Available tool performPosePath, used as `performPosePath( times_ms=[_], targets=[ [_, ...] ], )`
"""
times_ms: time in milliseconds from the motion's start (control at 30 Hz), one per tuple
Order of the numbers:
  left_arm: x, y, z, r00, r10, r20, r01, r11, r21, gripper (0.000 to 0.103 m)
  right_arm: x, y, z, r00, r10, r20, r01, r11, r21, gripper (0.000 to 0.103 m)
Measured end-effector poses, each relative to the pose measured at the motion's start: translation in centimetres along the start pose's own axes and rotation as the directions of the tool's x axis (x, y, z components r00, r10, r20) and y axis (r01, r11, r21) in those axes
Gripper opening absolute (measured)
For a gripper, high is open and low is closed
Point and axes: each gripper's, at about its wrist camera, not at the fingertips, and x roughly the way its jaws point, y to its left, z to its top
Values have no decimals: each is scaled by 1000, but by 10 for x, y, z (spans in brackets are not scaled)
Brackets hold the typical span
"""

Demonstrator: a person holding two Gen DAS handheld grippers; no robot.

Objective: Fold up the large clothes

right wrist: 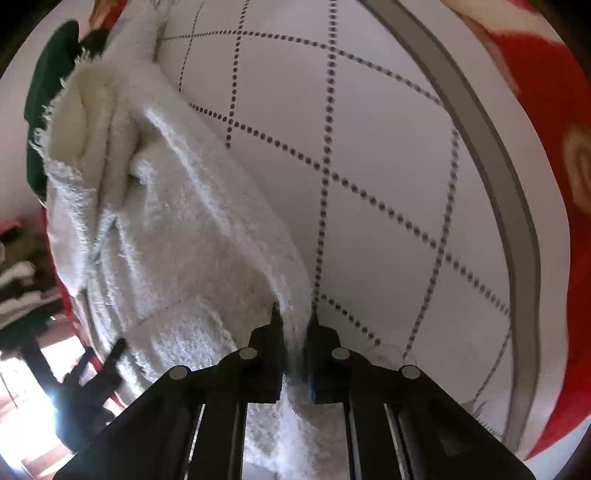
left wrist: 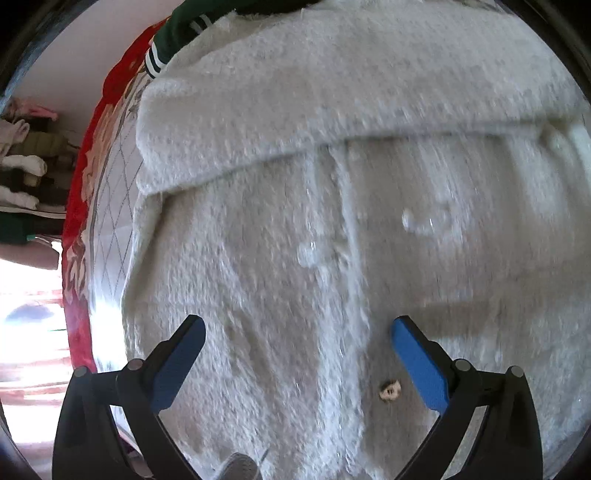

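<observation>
— Right tongs are closed tight on a thin edge of the white fluffy coat; left tongs are wide open above the same coat and hold nothing.

— Where does the coat lie?

— Spread on the bed cover with the dotted lines, one part already turned over the top. A green garment lies at its far end.

— What can go wrong?

— I think my right grip is small. The coat is thick and heavy, so if I pull quickly, the edge may slip out and the fold falls open. Also the small button near my left tongs could catch on a finger if I go down carelessly. And the long pile may drag the layer under it, so the fold goes crooked.
</observation>
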Motion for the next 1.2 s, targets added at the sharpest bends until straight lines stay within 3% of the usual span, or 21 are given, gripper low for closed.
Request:
performPosePath(
  times_ms=[333,533,600,667,700,733,833,1000,1167,1200],
  targets=[
    [-9,25,-28,1000,1,-9,-2,1000,-32,103,18,-16,-85,991,90,-97,-77,989,130,7],
    [-9,50,-52,1000,-3,0,3,999,-40,103,61,9,-159,962,157,-224,-115,975,191,7],
    [0,58,-61,1000,17,-5,-17,999,-33,103,78,24,-176,949,137,-285,-95,983,155,8],
    [9,65,-67,999,33,-10,-34,999,-33,103,85,44,-183,944,58,-325,-40,997,64,9],
    [16,68,-71,998,54,-10,-54,998,-29,103,86,54,-185,946,29,-322,-17,999,41,15],
    [20,69,-73,998,66,-11,-67,997,-24,103,78,58,-182,951,-9,-311,17,1000,25,27],
    [32,70,-76,997,82,-3,-82,997,-9,103,41,73,-163,982,-85,-167,84,996,-14,45],
    [35,58,-76,993,118,32,-119,992,32,103,23,97,-99,976,-219,9,218,965,-143,46],
    [37,50,-75,986,161,38,-161,987,13,103,33,116,-48,963,-258,78,268,941,-206,46],
    [36,50,-74,986,164,40,-164,986,2,103,35,119,-44,963,-253,87,266,945,-189,41]
  ],
)
